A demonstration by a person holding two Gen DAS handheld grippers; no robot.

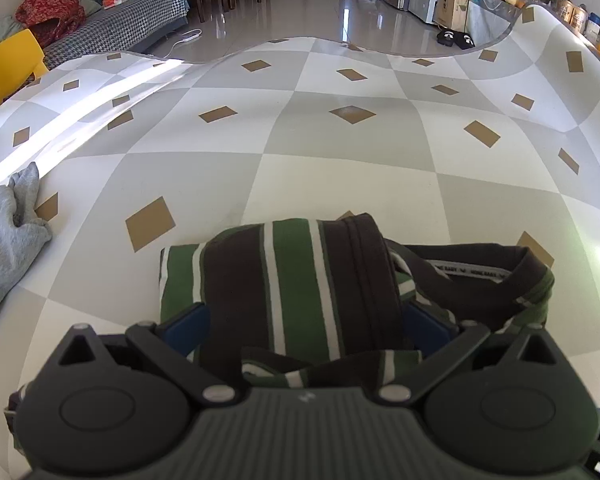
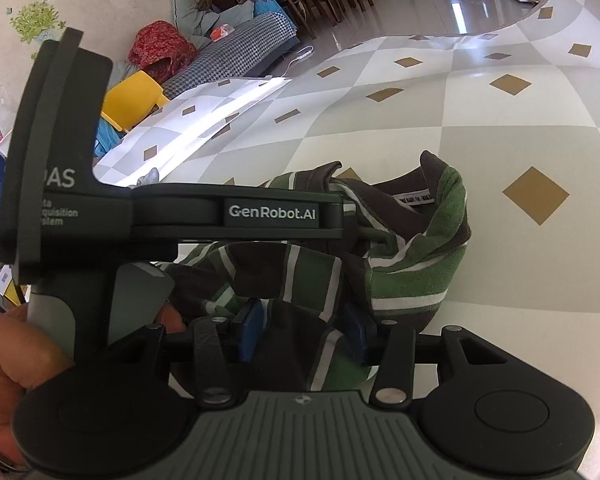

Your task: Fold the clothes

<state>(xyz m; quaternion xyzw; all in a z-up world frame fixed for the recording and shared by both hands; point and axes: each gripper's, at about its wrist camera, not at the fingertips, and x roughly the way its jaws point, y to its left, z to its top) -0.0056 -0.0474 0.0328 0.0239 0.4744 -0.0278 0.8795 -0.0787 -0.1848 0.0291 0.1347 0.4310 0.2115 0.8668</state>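
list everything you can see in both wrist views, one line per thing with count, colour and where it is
striped shirt: one, green, brown and white, bunched on the table between both grippers
grey garment: one, light grey, at the table's left edge
table cover: one, grey and white checks with tan diamonds, over the table
yellow chair: one, yellow, beyond the table at far left
sofa: one, houndstooth black and white, along the far wall
red cloth: one, red patterned, heaped on the sofa
left gripper: one, dark with blue pads, shirt fabric between its fingers
right gripper: one, dark with blue pads, fabric between its fingers
hand: one, holding the left gripper's handle
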